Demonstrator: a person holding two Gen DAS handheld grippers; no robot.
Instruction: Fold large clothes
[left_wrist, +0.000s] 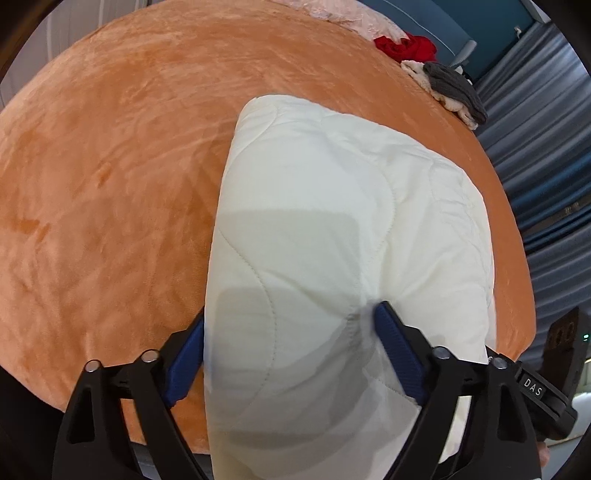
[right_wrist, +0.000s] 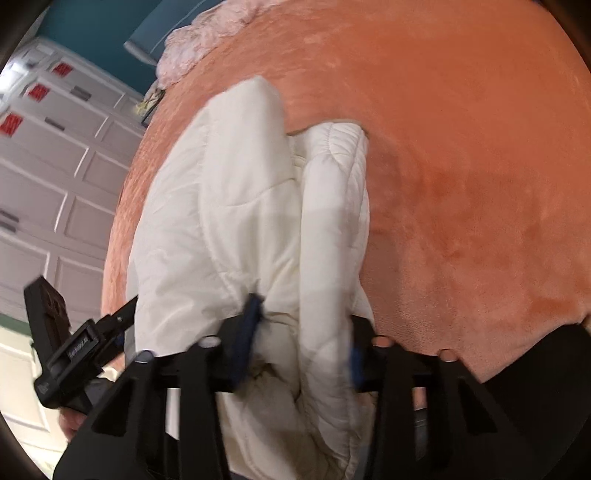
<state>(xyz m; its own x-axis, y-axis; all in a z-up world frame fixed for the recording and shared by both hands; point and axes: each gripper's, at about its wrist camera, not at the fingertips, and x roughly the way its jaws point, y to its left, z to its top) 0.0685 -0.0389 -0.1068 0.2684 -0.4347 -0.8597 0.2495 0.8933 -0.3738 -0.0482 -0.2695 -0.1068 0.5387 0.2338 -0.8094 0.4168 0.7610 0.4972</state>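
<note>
The white quilted garment (left_wrist: 332, 229), probably a padded coat, already lies as a thick bundle of several layers on the orange plush cover (left_wrist: 110, 184), running from the lower centre of both views up toward the middle. The left gripper (left_wrist: 291, 350) straddles the bundle's near end with its jaws spread wide; the blue pads (left_wrist: 397, 354) touch the cloth at each side, though a true clamp is hard to judge. The right gripper (right_wrist: 301, 345) is closed on a folded ridge of the same garment (right_wrist: 258, 221), though blur softens that view. Most folding looks done; squaring and setting down remain. Other clothes (left_wrist: 443, 79) wait at the upper right
</note>
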